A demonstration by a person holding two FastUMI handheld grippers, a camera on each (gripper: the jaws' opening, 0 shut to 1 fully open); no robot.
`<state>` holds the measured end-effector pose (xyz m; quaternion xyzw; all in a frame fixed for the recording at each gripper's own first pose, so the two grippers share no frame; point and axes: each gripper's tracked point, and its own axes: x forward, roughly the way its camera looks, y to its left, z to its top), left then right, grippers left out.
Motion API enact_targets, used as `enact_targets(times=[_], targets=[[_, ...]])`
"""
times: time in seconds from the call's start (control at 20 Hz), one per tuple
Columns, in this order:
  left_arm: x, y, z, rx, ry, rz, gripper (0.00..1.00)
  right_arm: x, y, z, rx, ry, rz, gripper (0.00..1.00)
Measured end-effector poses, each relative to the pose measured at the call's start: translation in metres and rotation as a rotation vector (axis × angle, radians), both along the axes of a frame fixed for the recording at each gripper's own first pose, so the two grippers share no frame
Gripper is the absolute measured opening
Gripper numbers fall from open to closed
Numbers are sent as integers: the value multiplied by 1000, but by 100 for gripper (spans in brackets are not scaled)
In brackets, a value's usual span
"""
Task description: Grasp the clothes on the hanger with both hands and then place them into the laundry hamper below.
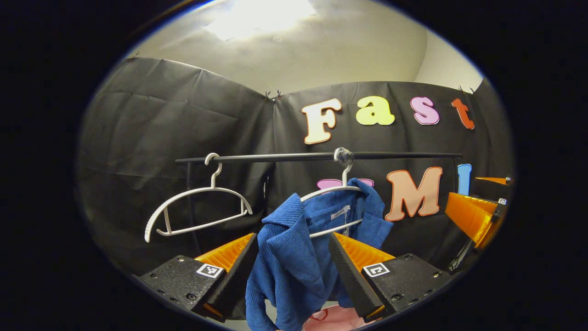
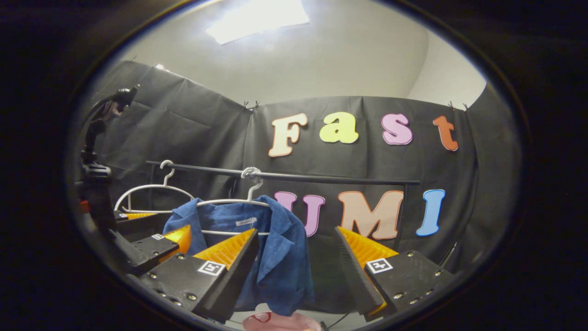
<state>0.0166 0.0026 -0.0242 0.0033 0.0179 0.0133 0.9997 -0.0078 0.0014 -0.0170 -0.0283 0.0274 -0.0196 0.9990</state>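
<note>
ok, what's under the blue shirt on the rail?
Under the blue shirt, a white hanger carries it: its hook, one shoulder and crossbar show, the rest is covered. Below its hem sits something pink, mostly hidden.

Blue garment (image 1: 294,257): lower hem cut off by the bottom edge of the left gripper view; its sides pass behind both fingers of the left gripper (image 1: 294,271), so contact cannot be told.
Garment label (image 1: 340,212): too small to tell.
Pink object (image 2: 280,322), near bottom: mostly cut off at the edge in both views; shape and kind unclear.
Garment hanger (image 2: 229,202): shoulders hidden under the cloth.
Rail (image 2: 285,175): left post partly hidden behind the empty hanger (image 2: 147,195) and the left gripper's body.
</note>
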Motion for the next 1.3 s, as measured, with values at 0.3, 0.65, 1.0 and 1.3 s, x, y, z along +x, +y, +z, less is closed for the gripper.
enact_targets(times=[0.3,0.65,1.0,1.3], targets=[[25,6,-44,29,56,129,93,7,-5,-9,-27,26,-4,94],[51,14,-73,67,88,244,95,11,-11,-20,-41,48,-5,94],[63,19,-89,166,66,274,79,13,-12,-26,-37,51,5,94],[61,28,-101,182,94,235,10,14,-1,-35,-13,72,33,94]])
